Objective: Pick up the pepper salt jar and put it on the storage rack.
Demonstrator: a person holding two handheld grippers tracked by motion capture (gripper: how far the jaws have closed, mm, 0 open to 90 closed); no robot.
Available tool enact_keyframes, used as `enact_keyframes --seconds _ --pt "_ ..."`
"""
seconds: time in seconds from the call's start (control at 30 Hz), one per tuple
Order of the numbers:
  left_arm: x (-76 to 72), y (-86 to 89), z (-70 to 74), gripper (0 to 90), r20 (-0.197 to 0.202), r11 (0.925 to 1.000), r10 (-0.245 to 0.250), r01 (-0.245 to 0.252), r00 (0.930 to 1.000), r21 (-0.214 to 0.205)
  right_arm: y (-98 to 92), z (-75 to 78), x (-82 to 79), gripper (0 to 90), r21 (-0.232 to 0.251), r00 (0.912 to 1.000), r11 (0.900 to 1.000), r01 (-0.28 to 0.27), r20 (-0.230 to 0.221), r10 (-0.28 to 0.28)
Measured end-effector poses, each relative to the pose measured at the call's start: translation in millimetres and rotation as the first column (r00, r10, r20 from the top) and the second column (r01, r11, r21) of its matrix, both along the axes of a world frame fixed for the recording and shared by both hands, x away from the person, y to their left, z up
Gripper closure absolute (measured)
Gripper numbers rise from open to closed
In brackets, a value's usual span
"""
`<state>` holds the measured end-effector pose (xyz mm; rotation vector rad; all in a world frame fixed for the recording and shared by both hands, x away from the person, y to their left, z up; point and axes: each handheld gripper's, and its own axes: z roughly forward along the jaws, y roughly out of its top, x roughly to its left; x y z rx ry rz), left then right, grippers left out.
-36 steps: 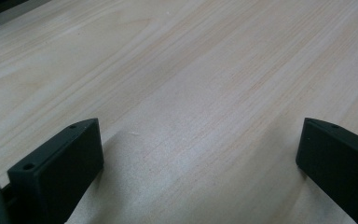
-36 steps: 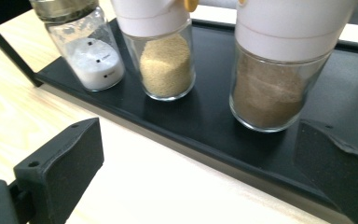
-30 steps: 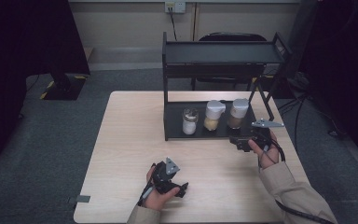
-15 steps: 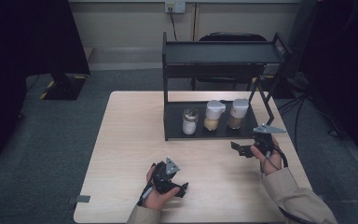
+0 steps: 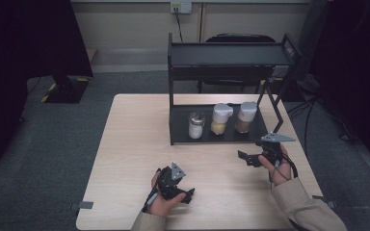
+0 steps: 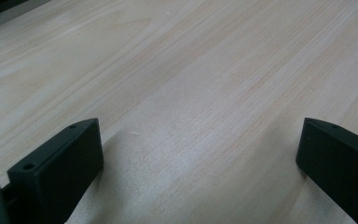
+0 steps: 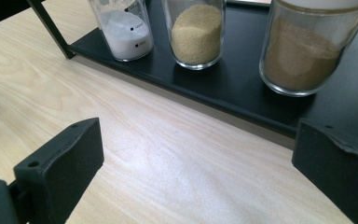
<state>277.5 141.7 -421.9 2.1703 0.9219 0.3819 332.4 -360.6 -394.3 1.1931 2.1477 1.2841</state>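
In the high view the right gripper (image 5: 248, 158) hung just below the rack (image 5: 221, 137) at centre right of the frame, its jaws spread wide and holding nothing. Its own view looked straight at three jars on the rack's lower shelf: the white jar (image 7: 121, 28) at upper left, the yellow jar (image 7: 196, 32) in the upper middle, and the brown jar (image 7: 310, 51) at upper right, all upright and standing apart from one another. The brown jar lay nearest the right jaw, so it seemed the likeliest one to be picked, though the view gave no sure sign. To take it well, the gripper should come in level with the glass body below the lid, centre the jar between the jaws, stay off the yellow jar beside it, and lift clear of the shelf's front lip before drawing back. The left gripper (image 5: 189, 195) rested low at lower centre, its jaws apart over the bare table (image 6: 205, 70).
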Motion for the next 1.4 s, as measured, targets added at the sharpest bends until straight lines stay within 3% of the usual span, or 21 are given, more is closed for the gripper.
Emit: enact_keyframes --seconds 0.8,1.4 --pt "0.0 0.0 0.1 0.0 0.001 1.0000 -0.001 0.001 1.0000 0.001 -10.5 -6.3 -17.5 1.2 0.012 0.9998 0.9999 -0.009 -0.020 0.009" --pt "0.0 0.0 0.0 0.0 0.000 1.0000 0.000 0.000 1.0000 0.000 -16.6 -7.6 -30.5 1.2 -0.010 0.9999 0.9999 -0.008 -0.008 0.008"
